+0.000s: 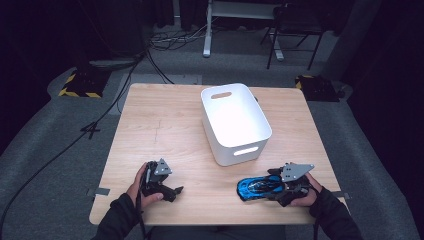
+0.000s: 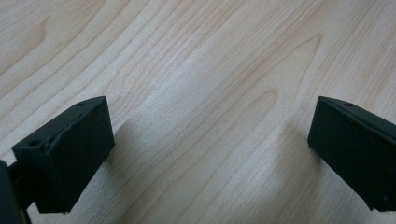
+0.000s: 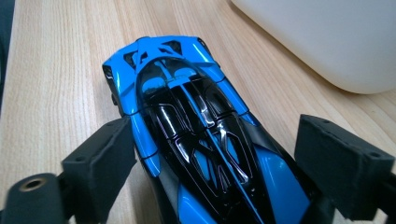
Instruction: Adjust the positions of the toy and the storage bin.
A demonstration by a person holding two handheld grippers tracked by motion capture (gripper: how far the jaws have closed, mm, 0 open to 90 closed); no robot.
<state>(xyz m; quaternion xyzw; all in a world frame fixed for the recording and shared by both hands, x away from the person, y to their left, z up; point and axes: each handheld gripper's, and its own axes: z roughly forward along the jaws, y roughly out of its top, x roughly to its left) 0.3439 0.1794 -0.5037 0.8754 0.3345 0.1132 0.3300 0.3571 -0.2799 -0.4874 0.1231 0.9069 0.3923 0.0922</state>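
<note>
High view: white bin (image 1: 235,122) beyond blue toy car (image 1: 256,188).

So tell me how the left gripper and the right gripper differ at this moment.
The left gripper has bare wooden table between its jaws; the right gripper has the glossy blue and black toy car between its own. The left gripper sits at the table's near left, away from the car; the right sits at the near right, close to the white plastic bin. Both have wide-open jaws and lie low over the table.

- No text, label, brand, number or sign can be read anywhere.
- The yellow-and-black hazard stripes (image 1: 79,89) on the floor weight at the far left carry no words.
</note>
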